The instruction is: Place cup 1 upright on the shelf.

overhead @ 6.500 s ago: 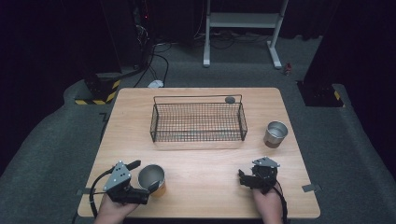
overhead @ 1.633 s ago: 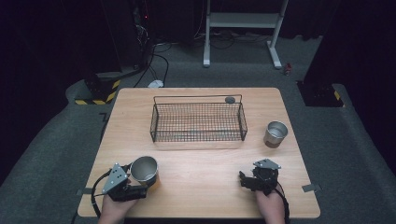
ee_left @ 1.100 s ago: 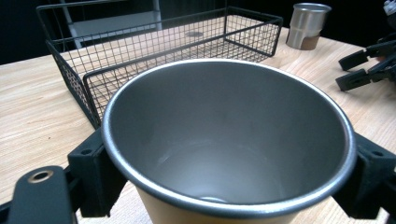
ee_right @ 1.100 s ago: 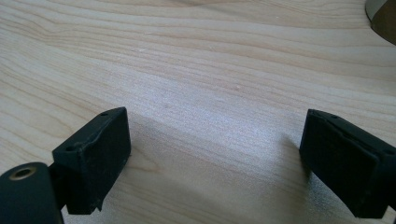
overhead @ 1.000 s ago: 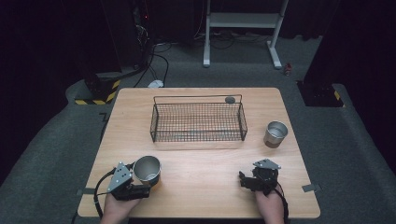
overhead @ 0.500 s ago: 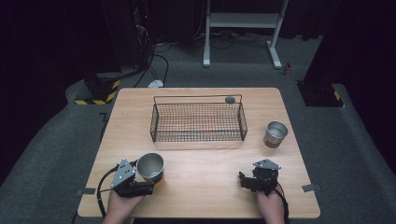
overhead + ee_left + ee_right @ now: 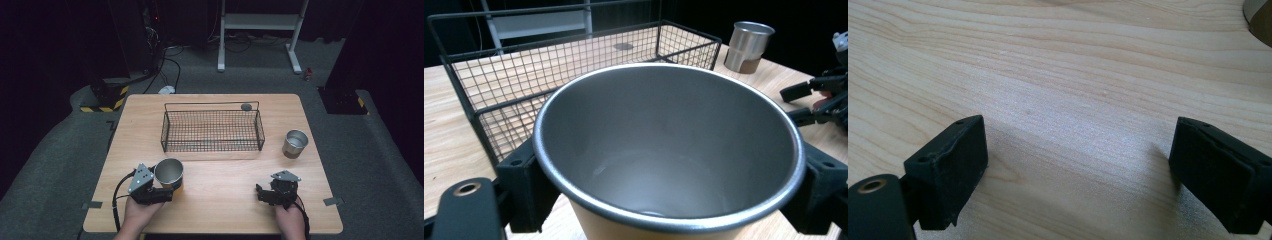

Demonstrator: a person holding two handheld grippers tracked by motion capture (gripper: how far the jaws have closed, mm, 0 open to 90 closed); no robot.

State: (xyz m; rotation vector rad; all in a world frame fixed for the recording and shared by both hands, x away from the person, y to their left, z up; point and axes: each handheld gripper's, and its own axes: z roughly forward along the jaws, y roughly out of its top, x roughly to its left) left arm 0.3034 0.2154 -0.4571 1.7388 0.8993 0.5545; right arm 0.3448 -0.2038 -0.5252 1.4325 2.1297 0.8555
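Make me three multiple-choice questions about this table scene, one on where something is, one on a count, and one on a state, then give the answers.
1. Where does the wire basket stand?
A. At the far middle of the table
B. At the near right corner
C. On the floor

2. How many metal cups are on or over the table?
A. One
B. Two
C. Four

3. What is the left gripper doing?
A. Lying open on the table
B. Gripping the basket rim
C. Clamped on a cup

Answers:
1. A, the high view shows the basket across the table from the person's hands.
2. B, one cup sits in the left gripper and a second cup stands right of the basket.
3. C, the left gripper view shows both jaws pressed against the cup's sides.
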